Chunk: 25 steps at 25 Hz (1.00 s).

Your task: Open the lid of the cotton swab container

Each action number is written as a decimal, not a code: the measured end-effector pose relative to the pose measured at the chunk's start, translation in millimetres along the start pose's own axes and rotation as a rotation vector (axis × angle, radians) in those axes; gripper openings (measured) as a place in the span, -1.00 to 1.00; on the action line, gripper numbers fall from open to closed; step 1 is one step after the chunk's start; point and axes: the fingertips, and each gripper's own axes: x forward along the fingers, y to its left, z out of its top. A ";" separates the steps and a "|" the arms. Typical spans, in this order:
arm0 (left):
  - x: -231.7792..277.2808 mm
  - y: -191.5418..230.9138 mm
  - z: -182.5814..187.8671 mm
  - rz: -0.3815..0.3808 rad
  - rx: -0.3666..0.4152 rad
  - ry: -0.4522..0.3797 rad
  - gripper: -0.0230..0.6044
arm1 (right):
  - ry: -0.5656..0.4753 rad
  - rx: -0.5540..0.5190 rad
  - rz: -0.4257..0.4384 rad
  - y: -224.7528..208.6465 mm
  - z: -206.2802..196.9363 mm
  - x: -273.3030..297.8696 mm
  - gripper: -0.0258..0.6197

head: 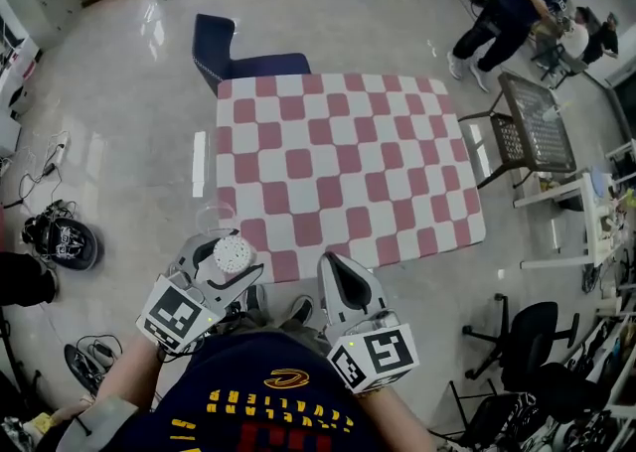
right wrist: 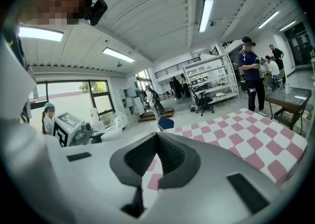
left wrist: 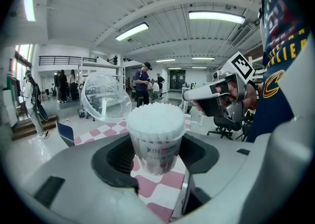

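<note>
Between the two grey jaws of the left gripper [left wrist: 155, 161] sits the cotton swab container [left wrist: 156, 139], a small see-through plastic cup. The jaws stand wide and press on its sides, holding it upright. The cup is packed full of swabs, and their white fluffy tips make a bumpy round top. A label on the cup starts with the letters "XIN"; the rest is too blurry to read. Its lid [left wrist: 105, 96] is open. It is a clear round dome that tips up beside the cup on the left. In the head view the cup is held low, just off the near edge of the table [head: 348, 162], which wears a cloth of pink and white squares. The right gripper [right wrist: 156, 139] is beside it, apart from the cup, with its jaws pressed together and nothing between them. Each gripper has a cube with black and white square markers [head: 179, 313]. A dark blue chair [head: 224, 53] stands at the far side of the table.
</note>
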 end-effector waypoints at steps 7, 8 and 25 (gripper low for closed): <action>-2.3 8.8 -2.3 0.023 -0.028 -0.008 -0.09 | -0.011 -0.009 0.013 -2.4 3.0 2.3 -0.89; -1.8 8.2 -3.2 0.019 -0.036 -0.009 -0.09 | -0.010 -0.009 0.016 -2.0 2.3 3.0 -0.89; 2.8 -4.3 -0.1 -0.011 -0.014 -0.014 -0.09 | 0.007 -0.042 0.034 5.6 -0.8 0.3 -0.89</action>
